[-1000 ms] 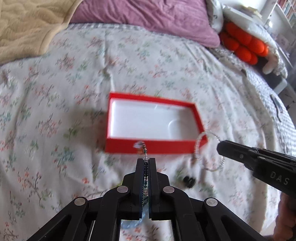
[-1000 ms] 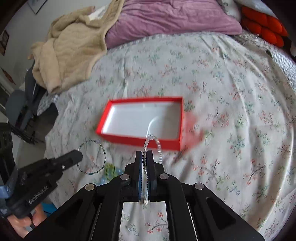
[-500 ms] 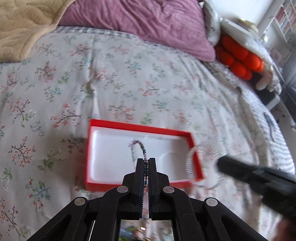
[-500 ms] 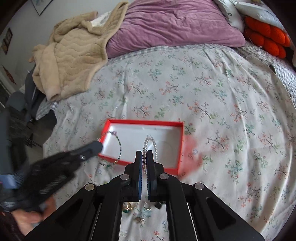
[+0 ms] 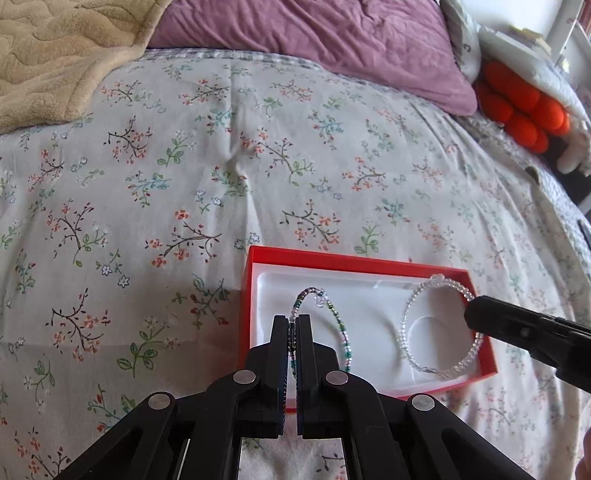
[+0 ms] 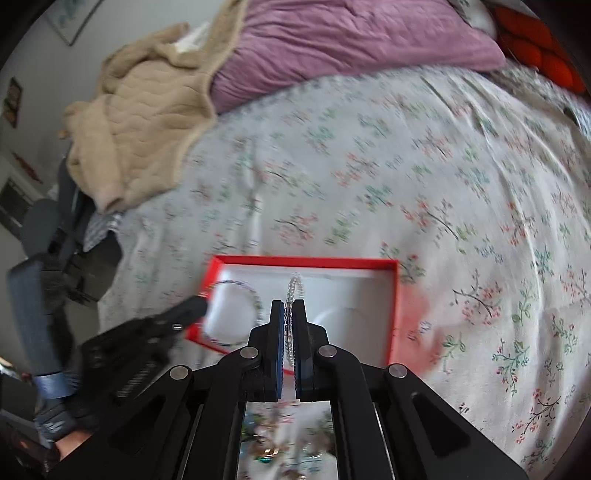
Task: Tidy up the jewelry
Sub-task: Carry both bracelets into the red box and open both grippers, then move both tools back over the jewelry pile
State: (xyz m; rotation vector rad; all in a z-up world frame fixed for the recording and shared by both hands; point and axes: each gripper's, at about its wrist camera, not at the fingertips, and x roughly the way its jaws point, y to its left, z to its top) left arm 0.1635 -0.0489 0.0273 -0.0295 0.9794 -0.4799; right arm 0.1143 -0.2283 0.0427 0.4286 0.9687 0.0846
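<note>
A red box with a white liner [image 5: 354, 263] [image 6: 392, 317] lies open on the flowered bedspread. My left gripper [image 5: 294, 318] is shut on a multicoloured bead bracelet [image 5: 341, 328] and holds it over the left part of the box. My right gripper [image 6: 289, 303] is shut on a clear bead bracelet [image 6: 294, 284] and holds it over the box. In the left wrist view the right gripper [image 5: 471, 314] enters from the right with the clear bracelet [image 5: 410, 306]. In the right wrist view the left gripper [image 6: 201, 306] enters from the left with its bracelet [image 6: 255, 295].
A purple pillow [image 5: 314, 33] and a beige blanket [image 5: 55, 48] lie at the head of the bed. An orange cushion [image 5: 524, 110] sits at the far right. More small jewelry [image 6: 273, 450] lies on the bedspread under my right gripper. A dark chair [image 6: 40, 236] stands off the bed's left edge.
Both grippers have moved forward and over the box with their bracelets. The box now sits close below the fingertips in both views.
</note>
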